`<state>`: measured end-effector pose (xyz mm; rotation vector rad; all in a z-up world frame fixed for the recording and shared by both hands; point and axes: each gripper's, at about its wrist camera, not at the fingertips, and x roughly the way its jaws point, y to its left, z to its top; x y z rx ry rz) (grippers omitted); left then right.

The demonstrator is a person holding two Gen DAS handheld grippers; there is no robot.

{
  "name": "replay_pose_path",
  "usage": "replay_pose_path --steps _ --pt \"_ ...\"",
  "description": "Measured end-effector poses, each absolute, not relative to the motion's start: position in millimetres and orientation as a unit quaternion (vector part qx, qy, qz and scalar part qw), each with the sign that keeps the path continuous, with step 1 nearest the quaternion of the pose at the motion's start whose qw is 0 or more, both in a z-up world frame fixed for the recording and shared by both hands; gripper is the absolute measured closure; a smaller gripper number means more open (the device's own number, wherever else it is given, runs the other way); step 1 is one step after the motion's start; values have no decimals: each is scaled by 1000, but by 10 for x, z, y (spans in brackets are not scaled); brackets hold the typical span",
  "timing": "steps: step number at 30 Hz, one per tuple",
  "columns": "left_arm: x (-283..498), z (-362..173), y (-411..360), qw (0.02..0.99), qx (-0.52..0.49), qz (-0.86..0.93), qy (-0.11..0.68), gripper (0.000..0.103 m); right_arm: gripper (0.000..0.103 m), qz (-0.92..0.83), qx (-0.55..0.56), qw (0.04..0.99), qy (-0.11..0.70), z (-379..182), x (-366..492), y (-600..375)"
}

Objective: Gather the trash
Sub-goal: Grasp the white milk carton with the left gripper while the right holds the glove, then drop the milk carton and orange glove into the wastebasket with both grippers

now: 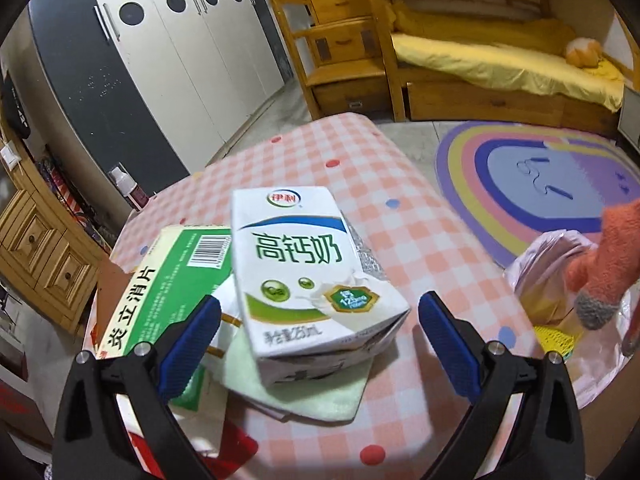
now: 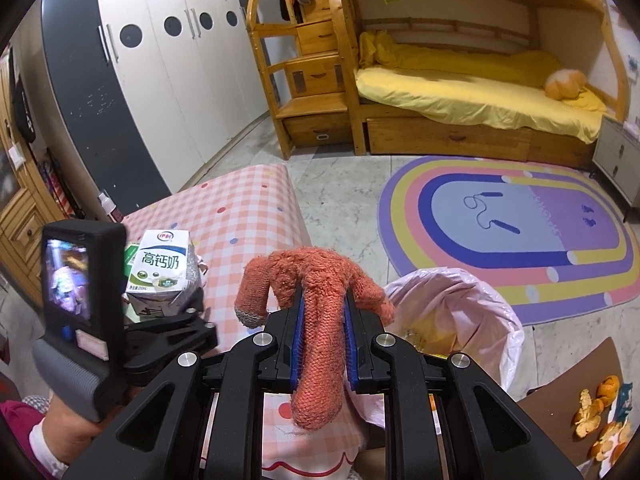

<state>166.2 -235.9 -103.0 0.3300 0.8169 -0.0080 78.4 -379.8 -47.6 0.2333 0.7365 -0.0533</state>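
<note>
If going for the milk carton [image 1: 312, 264], expect thin, light card: probably emptied, judging by the crushed and split near end, so stiff along the printed faces yet ready to buckle at that end. Lies label-up toward the near edge of the table [image 1: 400, 200], propped on a folded pale green cloth [image 1: 320, 392] and leaning against a green box [image 1: 168, 276] on the left-edge side. Best pinched across the two long sides around mid-length, clear of the collapsed end; glossy print, so likely a little slippery. Framed by the left gripper [image 1: 320, 304], spread wide, blue pads on either side and touching nothing.

Over at the table's right edge, the right gripper [image 2: 324, 296] clamped narrow on an orange knitted glove [image 2: 320, 320], soft and limp, drooping over both sides of the pads above the open pink bag [image 2: 460, 300].

Hard to judge: any liquid left inside the carton, its underside, and the box's near end behind the left pad. Only yellowish scraps visible in the bag, half hidden by the glove. Orange peels [image 2: 600, 420] cut off at the lower right of the right wrist view.
</note>
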Motion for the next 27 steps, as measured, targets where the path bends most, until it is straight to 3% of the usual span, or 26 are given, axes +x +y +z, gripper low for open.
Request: replay_pose_path --steps 3,4,5,17,27 --pt "1671 -1019 -2340 908 164 -10 385 8 86 -23 109 927 358 -450 764 -3778" --pt "1650 -1010 -2328 909 170 -10 380 12 86 -24 109 928 356 -432 749 -3774" --pt "1623 -993 -2311 910 174 -18 377 26 86 -25 108 929 354 -419 731 -3771" --pt "1050 -334 -1783 908 41 -232 345 27 86 -39 119 934 333 -271 415 -3794" --pt "750 -351 -2314 876 46 -335 343 27 86 -113 124 923 347 -377 15 -4127"
